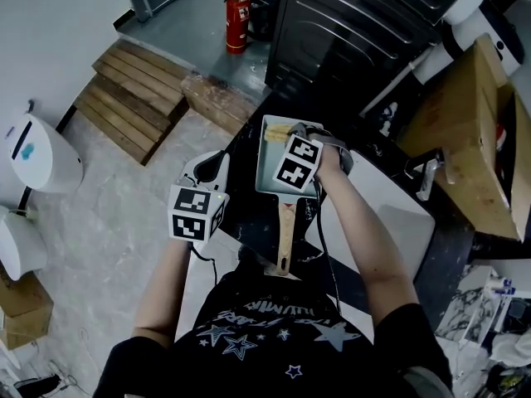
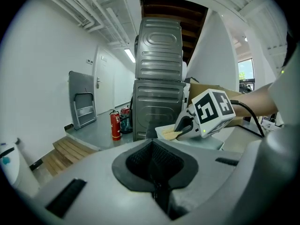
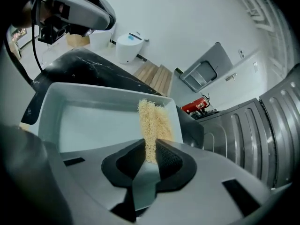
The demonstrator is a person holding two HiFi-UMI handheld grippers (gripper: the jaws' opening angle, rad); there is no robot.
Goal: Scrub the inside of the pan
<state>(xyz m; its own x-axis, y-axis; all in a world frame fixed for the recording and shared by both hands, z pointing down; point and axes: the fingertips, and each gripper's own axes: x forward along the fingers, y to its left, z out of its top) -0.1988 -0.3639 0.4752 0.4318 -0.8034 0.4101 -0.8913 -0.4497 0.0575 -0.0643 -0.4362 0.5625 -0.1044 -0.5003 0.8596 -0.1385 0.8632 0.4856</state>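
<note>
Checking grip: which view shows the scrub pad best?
Right gripper view: the scrub pad sits centred, clamped between the jaws, over the pan. Head view shows a sliver; left gripper view a small distant patch.

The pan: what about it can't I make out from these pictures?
- Head view: the right gripper and the hand cover much of the inside of the pan; whether the scrubber touches its floor is hidden.
- Right gripper view: the gripper's own body hides the pan's near side and the handle.
- Left gripper view: only a sliver of rim shows past the left gripper.
- Dirt: too faint to tell anywhere.
</note>
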